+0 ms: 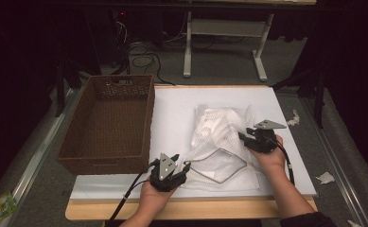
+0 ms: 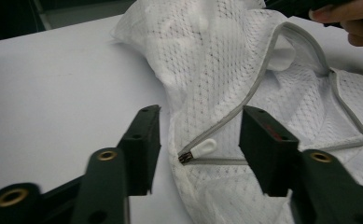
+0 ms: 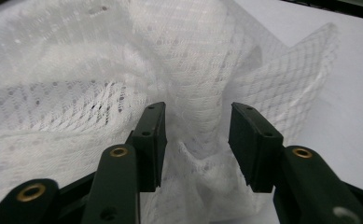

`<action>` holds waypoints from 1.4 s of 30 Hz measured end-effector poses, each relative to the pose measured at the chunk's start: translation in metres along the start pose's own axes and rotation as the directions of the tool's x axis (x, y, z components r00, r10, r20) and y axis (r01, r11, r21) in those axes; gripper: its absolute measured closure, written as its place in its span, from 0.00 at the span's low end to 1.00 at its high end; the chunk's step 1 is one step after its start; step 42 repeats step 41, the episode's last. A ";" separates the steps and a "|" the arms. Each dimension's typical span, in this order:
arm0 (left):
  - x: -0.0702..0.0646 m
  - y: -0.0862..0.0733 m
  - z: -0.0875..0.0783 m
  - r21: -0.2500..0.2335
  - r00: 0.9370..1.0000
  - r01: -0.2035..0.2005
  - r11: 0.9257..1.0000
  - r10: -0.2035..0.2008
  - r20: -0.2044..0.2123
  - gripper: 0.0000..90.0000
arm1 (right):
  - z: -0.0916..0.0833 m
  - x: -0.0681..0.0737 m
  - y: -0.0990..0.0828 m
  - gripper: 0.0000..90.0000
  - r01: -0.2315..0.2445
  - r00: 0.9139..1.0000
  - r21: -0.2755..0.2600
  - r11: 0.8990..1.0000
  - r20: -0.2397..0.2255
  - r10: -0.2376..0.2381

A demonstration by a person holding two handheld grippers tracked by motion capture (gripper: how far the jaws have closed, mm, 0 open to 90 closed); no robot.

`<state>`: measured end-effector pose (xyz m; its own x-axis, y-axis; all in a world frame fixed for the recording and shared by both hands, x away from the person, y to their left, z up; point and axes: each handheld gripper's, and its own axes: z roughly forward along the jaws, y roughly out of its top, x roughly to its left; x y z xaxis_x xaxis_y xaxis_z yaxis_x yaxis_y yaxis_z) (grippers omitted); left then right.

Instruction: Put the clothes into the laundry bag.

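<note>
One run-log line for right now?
left gripper: open, astride zipper pull | right gripper: open at mesh laundry bag | basket: left of bag

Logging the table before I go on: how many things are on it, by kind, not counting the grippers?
White mesh laundry bag with grey zipper: 1
Brown wicker basket: 1
Total: 2

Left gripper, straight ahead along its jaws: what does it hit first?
Most likely the zipper pull on the white mesh laundry bag. It lies between the open jaws of the left gripper, just ahead of them, with the grey zipper edge running on behind it. Depth is hard to judge.
</note>
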<state>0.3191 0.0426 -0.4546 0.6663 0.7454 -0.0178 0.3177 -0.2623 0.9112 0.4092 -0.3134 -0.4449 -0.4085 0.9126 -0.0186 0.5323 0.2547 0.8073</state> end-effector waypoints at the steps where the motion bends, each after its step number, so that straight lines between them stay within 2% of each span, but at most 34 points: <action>1: 0.001 0.002 0.000 -0.005 1.000 0.002 1.000 -0.002 0.002 0.46 | -0.003 0.000 -0.001 0.60 -0.015 1.000 -0.009 1.000 0.003 0.015; 4: 0.001 0.006 0.001 -0.015 1.000 0.013 1.000 -0.013 0.024 0.39 | -0.012 -0.001 -0.003 0.52 -0.023 1.000 -0.027 0.999 -0.005 0.023; 7: 0.000 0.009 0.004 -0.005 0.999 -0.008 1.000 0.008 0.039 0.30 | -0.022 -0.001 -0.006 0.40 -0.020 1.000 -0.055 0.998 -0.005 0.020; 9: 0.000 0.010 0.005 0.005 0.999 -0.015 1.000 0.015 0.041 0.24 | -0.031 0.000 -0.008 0.37 -0.021 1.000 -0.073 0.997 0.007 0.022; 12: 0.003 0.012 0.006 0.011 0.999 -0.002 1.000 0.002 0.049 0.17 | -0.046 0.001 -0.011 0.28 -0.034 0.999 -0.095 0.995 0.006 0.034; 15: 0.005 0.015 0.004 0.006 0.999 0.009 1.000 -0.010 0.052 0.15 | -0.065 0.004 -0.018 0.20 -0.022 1.000 -0.125 0.992 0.010 0.023; 18: 0.006 0.018 -0.007 0.005 0.997 0.007 1.000 -0.008 0.076 0.10 | -0.087 0.007 -0.027 0.16 -0.026 0.999 -0.158 0.987 0.016 0.029; 22: 0.003 0.011 -0.036 -0.046 0.998 -0.030 0.998 0.033 0.062 0.10 | -0.115 0.013 -0.044 0.14 -0.058 0.997 -0.183 0.981 0.034 0.066; 23: 0.002 0.009 -0.039 -0.036 0.997 -0.038 0.999 0.041 0.061 0.10 | -0.121 0.015 -0.051 0.13 -0.053 0.998 -0.186 0.981 0.025 0.058; 24: 0.002 0.008 -0.038 -0.024 0.997 -0.030 0.999 0.032 0.072 0.09 | -0.125 0.018 -0.057 0.12 -0.043 0.999 -0.182 0.982 0.023 0.048; 27: 0.003 0.008 -0.032 0.000 0.997 0.004 1.000 -0.004 0.082 0.03 | -0.128 0.020 -0.069 0.12 -0.039 0.999 -0.151 0.988 0.009 0.040; 30: 0.001 0.006 -0.028 0.021 0.996 -0.010 1.000 0.008 0.085 0.00 | -0.129 0.019 -0.067 0.11 -0.057 0.998 -0.173 0.983 0.026 0.062; 33: 0.000 0.004 -0.029 0.030 0.997 -0.020 0.999 0.017 0.080 0.00 | -0.132 0.019 -0.065 0.11 -0.052 0.998 -0.197 0.979 0.028 0.058; 35: 0.001 0.004 -0.030 0.022 0.997 -0.005 1.000 0.003 0.076 0.00 | -0.132 0.018 -0.066 0.11 -0.043 0.998 -0.201 0.979 0.028 0.050; 37: 0.001 0.004 -0.031 0.014 0.998 -0.012 1.000 0.011 0.065 0.01 | -0.132 0.018 -0.066 0.11 -0.061 0.997 -0.194 0.979 0.025 0.067; 42: 0.002 0.003 -0.036 0.010 0.998 -0.024 1.000 0.023 0.057 0.01 | -0.128 0.018 -0.063 0.11 -0.063 0.997 -0.198 0.978 0.021 0.068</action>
